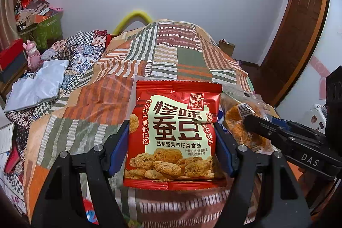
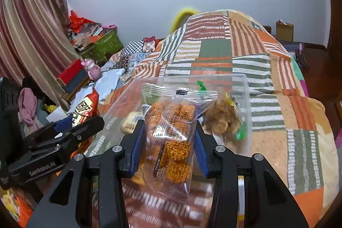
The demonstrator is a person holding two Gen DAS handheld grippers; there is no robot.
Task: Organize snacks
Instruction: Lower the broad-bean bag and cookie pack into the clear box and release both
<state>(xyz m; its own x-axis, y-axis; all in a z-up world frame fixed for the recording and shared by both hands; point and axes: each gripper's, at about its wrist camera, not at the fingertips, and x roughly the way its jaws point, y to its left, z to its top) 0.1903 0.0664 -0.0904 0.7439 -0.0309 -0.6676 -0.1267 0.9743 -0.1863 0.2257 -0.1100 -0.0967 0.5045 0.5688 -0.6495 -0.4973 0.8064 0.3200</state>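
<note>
The left gripper pinches a red snack packet between its blue pads — the packet stands upright, lifted above the striped bedspread. To the right, the right gripper clamps a clear packet of orange crackers (tilted, its lower end hanging below the fingers) in front of a clear plastic box holding other snacks.
</note>
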